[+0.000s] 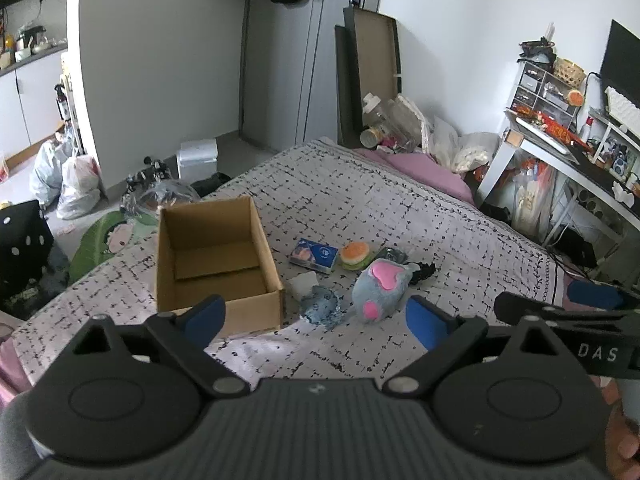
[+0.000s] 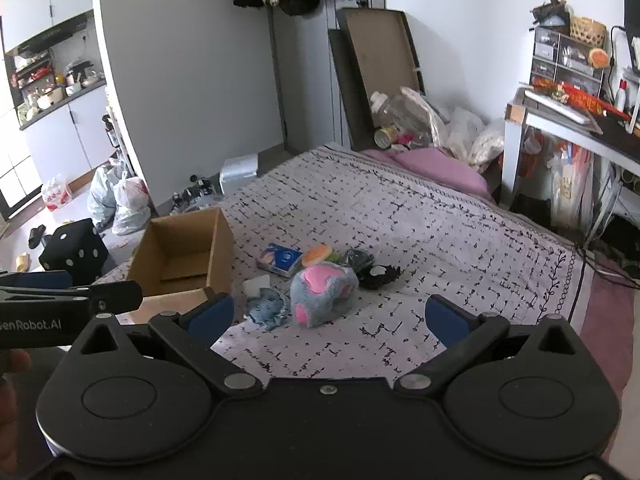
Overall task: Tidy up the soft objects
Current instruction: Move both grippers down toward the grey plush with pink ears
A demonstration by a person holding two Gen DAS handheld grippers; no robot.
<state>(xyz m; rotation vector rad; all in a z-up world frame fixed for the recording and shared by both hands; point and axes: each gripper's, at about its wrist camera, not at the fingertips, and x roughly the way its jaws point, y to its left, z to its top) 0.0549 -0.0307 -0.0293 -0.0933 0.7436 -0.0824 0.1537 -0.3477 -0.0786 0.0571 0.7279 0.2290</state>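
Behind the grey plush [image 1: 382,288] a dark item [image 1: 422,271] hides; both tools [image 1: 316,316] [image 2: 330,318] gape, empty.

We see a matt corrugated cardboard box [image 1: 216,264] at nine o'clock of the fuzzy plush toy [image 1: 380,288] (grey and pink), on printed cloth bedding [image 1: 400,208].

Bare bedspread [image 2: 440,240] right of toys; cardboard box [image 1: 216,264] close left.
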